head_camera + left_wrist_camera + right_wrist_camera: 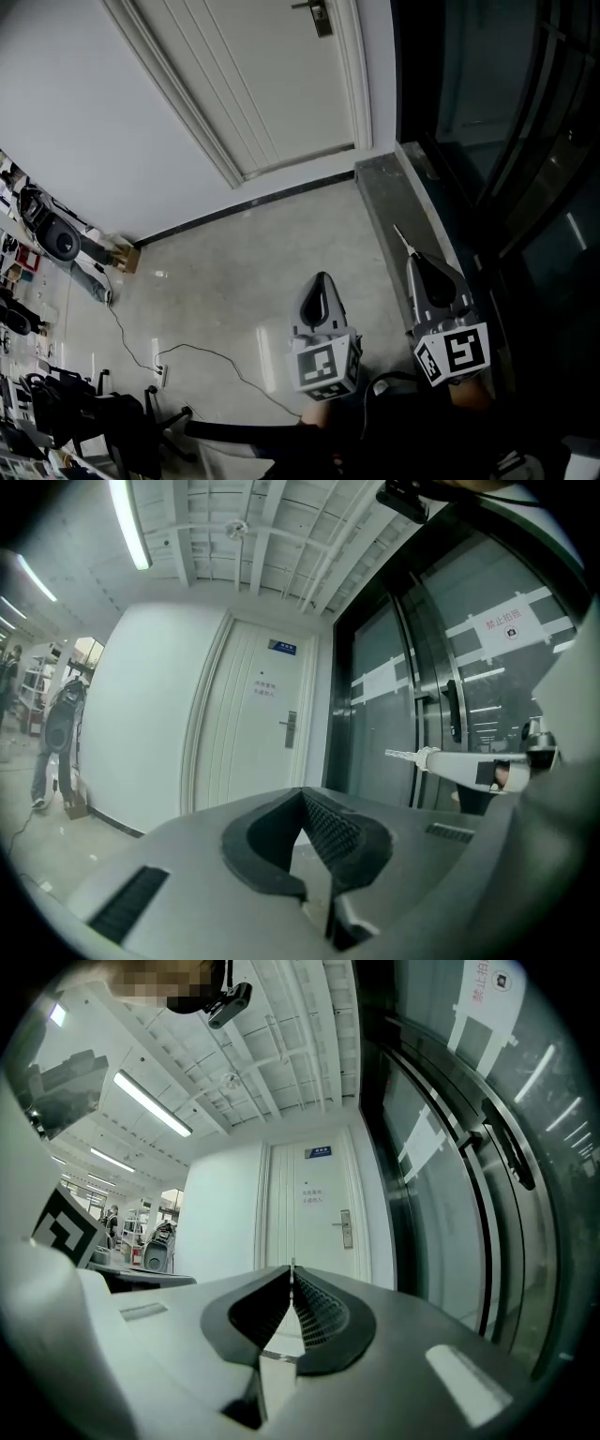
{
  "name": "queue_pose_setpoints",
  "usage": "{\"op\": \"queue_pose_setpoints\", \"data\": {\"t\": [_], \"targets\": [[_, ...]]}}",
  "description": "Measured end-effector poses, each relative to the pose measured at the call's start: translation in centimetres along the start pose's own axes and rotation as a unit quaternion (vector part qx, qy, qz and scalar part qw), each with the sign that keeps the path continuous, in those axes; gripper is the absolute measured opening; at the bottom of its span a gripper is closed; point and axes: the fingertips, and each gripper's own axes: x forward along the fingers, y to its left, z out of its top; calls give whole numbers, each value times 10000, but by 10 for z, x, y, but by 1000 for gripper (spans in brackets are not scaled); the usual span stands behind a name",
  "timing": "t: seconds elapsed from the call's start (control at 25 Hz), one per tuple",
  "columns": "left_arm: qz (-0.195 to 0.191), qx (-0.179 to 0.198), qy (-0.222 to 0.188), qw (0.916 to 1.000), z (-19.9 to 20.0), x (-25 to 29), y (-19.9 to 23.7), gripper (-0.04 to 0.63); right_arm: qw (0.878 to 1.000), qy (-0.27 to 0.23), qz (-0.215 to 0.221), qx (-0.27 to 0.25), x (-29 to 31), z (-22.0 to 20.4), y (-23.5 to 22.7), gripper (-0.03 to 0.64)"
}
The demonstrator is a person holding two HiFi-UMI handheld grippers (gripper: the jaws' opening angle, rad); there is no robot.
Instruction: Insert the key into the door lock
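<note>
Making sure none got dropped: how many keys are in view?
1. The key is pinched between the jaws of the right gripper, its blade sticking out toward the white door. The left gripper is shut on nothing. Others may lie out of sight.

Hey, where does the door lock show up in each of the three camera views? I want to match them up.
Head view: the door lock is at the top edge, right of centre, on the white door.
Left gripper view: the door lock is near the middle, above the jaws.
Right gripper view: the door lock is just right of centre, above the key.
Shared landmark: the white door, with dark glass panels to its right.
</note>
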Motion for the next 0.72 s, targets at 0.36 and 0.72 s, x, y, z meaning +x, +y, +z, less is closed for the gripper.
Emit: {"op": "queue_pose_setpoints", "data": {"t": [0.36,0.72], "targets": [[-86,264,-210,9994,23,113,49,0,9996,-183,-192,62,120,-9,-26,11],[-286,245,-255,9990,54,211,122,0,9990,-226,-388,-33,245,2,-22,11]]}}
